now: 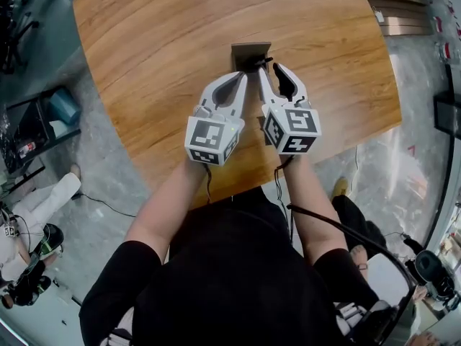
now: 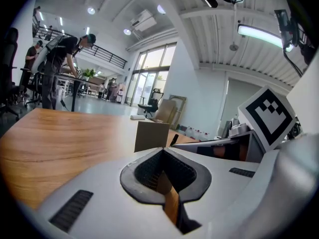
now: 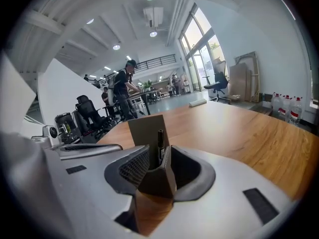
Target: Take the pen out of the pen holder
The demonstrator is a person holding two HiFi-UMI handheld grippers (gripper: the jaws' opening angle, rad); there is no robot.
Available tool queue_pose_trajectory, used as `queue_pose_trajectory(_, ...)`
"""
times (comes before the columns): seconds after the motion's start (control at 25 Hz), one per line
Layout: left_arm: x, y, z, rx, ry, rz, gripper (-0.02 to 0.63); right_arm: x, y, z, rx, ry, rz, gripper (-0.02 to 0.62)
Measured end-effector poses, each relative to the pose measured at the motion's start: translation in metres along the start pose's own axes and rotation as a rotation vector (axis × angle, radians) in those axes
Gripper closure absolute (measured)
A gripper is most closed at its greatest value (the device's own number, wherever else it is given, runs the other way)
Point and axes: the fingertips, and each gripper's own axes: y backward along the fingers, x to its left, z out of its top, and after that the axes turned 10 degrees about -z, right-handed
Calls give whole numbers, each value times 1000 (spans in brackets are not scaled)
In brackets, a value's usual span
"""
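A slim black pen [image 3: 160, 144] stands in a tan pen holder [image 3: 143, 127] on the wood-grain tabletop [image 1: 158, 56], with tall windows [image 3: 199, 51] behind. Its long axis is vertical. The right gripper [image 3: 158, 152] has its 2 jaws slightly apart around the pen. The left gripper [image 2: 162, 152], jaws together on nothing, is near the holder.
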Motion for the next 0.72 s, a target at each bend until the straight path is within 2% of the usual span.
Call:
queue_pose_trajectory(0.4, 10, -5, -7, 13, 42, -4, 606, -5, -24, 7, -10, 44, -50, 509)
queue_pose_trajectory(0.56, 10, -5, -8, 10, 55, 4, 606, -1, -21, 8, -20, 83, -56, 551)
queue_pose_trajectory(0.72, 8, -1, -5, 4, 52, 11, 606, 0, -13, 13, -38, 73, -50, 552)
